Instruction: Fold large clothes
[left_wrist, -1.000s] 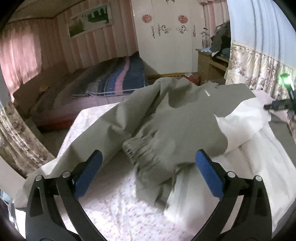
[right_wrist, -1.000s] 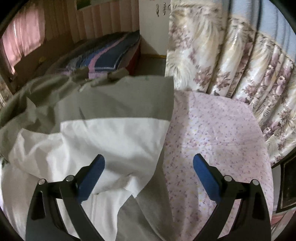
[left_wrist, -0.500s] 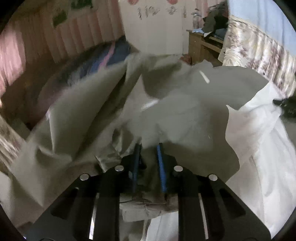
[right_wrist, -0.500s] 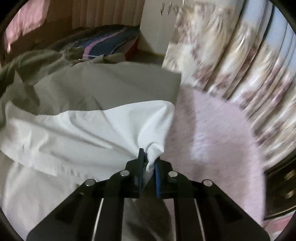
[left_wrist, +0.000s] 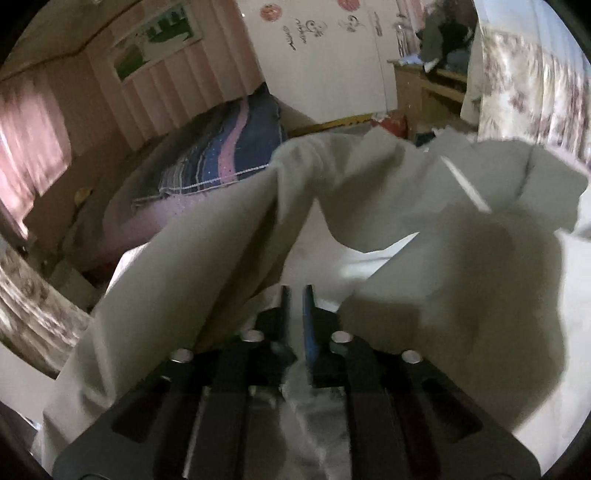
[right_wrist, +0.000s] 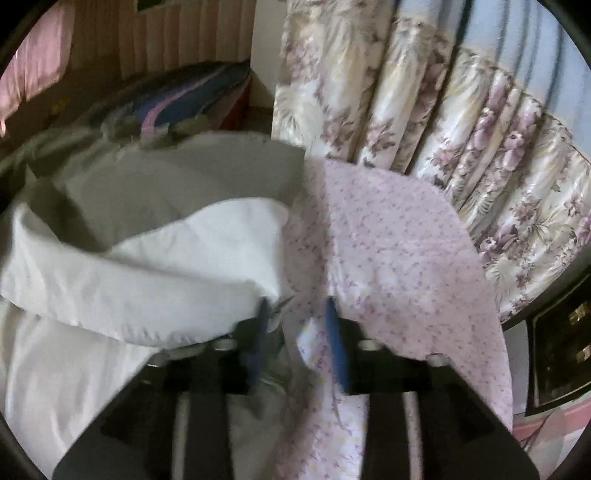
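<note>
A large grey-green jacket (left_wrist: 443, 258) with a white lining (right_wrist: 147, 280) lies bunched on a table with a pink floral cloth (right_wrist: 388, 240). My left gripper (left_wrist: 296, 295) is shut on a fold of the jacket and holds it lifted, so fabric drapes on both sides of the fingers. My right gripper (right_wrist: 295, 314) is partly open over the cloth. The white lining's folded edge lies against its left finger (right_wrist: 263, 314), not clamped.
Floral curtains (right_wrist: 461, 110) hang right behind the table's far and right edges. A bed with a striped blue and pink blanket (left_wrist: 225, 155) stands beyond the table at the left. A wooden desk (left_wrist: 428, 81) with piled items stands at the back right.
My left gripper closed on the jacket and has raised it. My right gripper closed on the white lining half a second ago and has now opened, letting it go.
</note>
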